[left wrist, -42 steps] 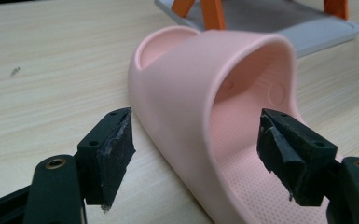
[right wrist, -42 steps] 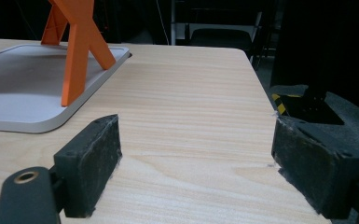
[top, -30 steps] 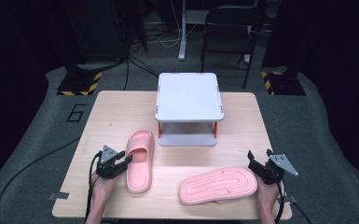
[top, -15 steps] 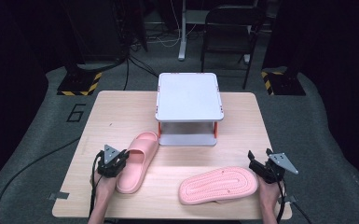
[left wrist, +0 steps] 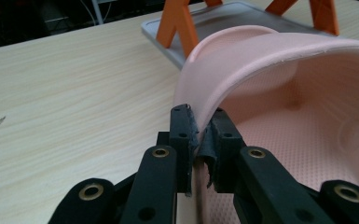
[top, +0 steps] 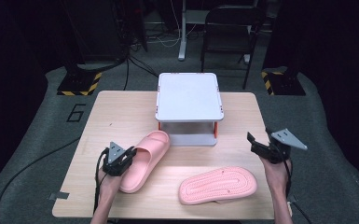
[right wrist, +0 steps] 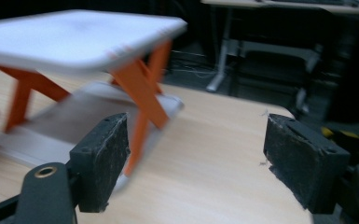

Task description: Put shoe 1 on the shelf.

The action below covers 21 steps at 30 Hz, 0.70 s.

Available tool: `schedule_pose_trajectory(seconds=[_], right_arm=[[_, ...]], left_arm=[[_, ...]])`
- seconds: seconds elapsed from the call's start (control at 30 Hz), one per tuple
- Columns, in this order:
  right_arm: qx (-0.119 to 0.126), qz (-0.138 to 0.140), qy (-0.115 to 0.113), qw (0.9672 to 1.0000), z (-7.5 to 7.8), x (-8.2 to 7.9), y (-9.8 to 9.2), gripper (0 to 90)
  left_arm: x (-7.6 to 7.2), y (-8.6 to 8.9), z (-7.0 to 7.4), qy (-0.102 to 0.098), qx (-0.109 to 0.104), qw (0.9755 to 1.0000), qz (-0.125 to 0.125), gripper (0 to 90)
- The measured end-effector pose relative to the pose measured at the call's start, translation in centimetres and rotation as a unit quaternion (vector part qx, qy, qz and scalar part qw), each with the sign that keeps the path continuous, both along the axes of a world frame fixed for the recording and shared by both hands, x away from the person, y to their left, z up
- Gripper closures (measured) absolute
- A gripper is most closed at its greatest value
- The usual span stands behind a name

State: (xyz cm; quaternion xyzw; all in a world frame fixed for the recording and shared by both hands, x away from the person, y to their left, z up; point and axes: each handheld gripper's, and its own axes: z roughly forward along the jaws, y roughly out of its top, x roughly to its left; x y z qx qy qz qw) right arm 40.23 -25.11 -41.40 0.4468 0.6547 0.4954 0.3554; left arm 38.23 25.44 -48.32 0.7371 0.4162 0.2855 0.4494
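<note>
L hand-held gripper [top: 127, 155] clamped on slipper [top: 145, 159] strap edge, near table [top: 121, 112] front-left. R hand-held gripper [top: 256, 145] jaws wide, empty, above right edge. 2nd slipper [top: 218, 185] sole-up at front edge. White rack [top: 188, 95] mid-table, toward back.

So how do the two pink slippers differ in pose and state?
The left slipper lies sole down, strap up; the right slipper lies upside down, ridged sole showing. The left gripper clamps the left slipper's strap edge; the right slipper lies free, with the right gripper open beside it. Both are pink.
</note>
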Motion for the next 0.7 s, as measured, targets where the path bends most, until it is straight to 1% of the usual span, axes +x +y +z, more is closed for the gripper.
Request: schedule_pose_trajectory(seconds=[0.03, 0.07, 0.1, 0.17, 0.27, 0.3, 0.33, 0.37, 0.4, 0.47, 0.5, 0.53, 0.57, 0.67, 0.7], right_arm=[[-0.001, 0.015, -0.001, 0.9999, 0.9, 0.5, 0.7, 22.5], [0.003, 0.034, 0.0, 0.9994, 1.6, 1.0, 1.5, 22.9], [0.009, 0.048, 0.002, 0.9988, 2.2, 1.6, 2.2, 22.9], [0.017, 0.075, 0.003, 0.997, 3.2, 2.9, 3.7, 22.9], [0.014, 0.099, 0.005, 0.995, 4.2, 4.9, 5.8, 22.8], [0.014, 0.099, 0.005, 0.995, 4.2, 4.9, 5.8, 22.8], [0.004, 0.111, 0.018, 0.9936, 4.5, 6.3, 7.2, 22.8], [0.004, 0.111, 0.018, 0.9936, 4.5, 6.3, 7.2, 22.8], [0.003, 0.12, 0.031, 0.9923, 4.4, 7.4, 8.5, 22.8], [0.002, 0.13, 0.041, 0.9907, 4.3, 8.1, 9.3, 22.9], [0.002, 0.13, 0.041, 0.9907, 4.3, 8.1, 9.3, 22.9], [-0.009, 0.13, 0.045, 0.9905, 3.9, 8.8, 9.9, 23.4], [-0.006, 0.132, 0.046, 0.9902, 3.8, 9.0, 10.1, 23.4], [-0.004, 0.131, 0.058, 0.9896, 3.1, 9.7, 10.5, 23.4], [-0.008, 0.131, 0.063, 0.9894, 3.0, 9.8, 10.6, 23.4]], left_arm=[[0.1, -0.3, 0.1, -0.001, -0.002, 1.0, -0.001, 82.0], [0.2, -0.5, 0.1, -0.001, -0.008, 1.0, -0.001, 82.0], [0.4, -0.8, 0.2, 0.0, -0.008, 1.0, -0.001, 82.1], [0.7, -1.3, 0.2, 0.003, -0.013, 0.9999, -0.001, 82.0], [1.2, -2.2, 0.0, 0.006, -0.012, 0.9999, -0.003, 82.0], [1.2, -2.2, 0.0, 0.006, -0.012, 0.9999, -0.003, 82.0], [1.7, -2.9, -0.2, 0.011, -0.011, 0.9999, -0.005, 82.0], [1.7, -2.9, -0.2, 0.011, -0.011, 0.9999, -0.005, 81.9], [2.2, -3.6, -0.3, 0.015, -0.016, 0.9997, -0.005, 81.9], [2.8, -4.3, -0.4, 0.014, -0.018, 0.9997, -0.006, 82.0], [2.8, -4.3, -0.4, 0.014, -0.018, 0.9997, -0.006, 82.0], [3.2, -4.7, -0.4, 0.015, -0.013, 0.9998, -0.007, 81.9], [3.8, -5.3, -0.5, 0.009, -0.012, 0.9999, -0.002, 81.9], [4.8, -6.0, -0.6, 0.009, -0.012, 0.9999, 0.005, 81.8], [5.2, -6.2, -0.7, 0.007, -0.014, 0.9998, 0.01, 81.7]])
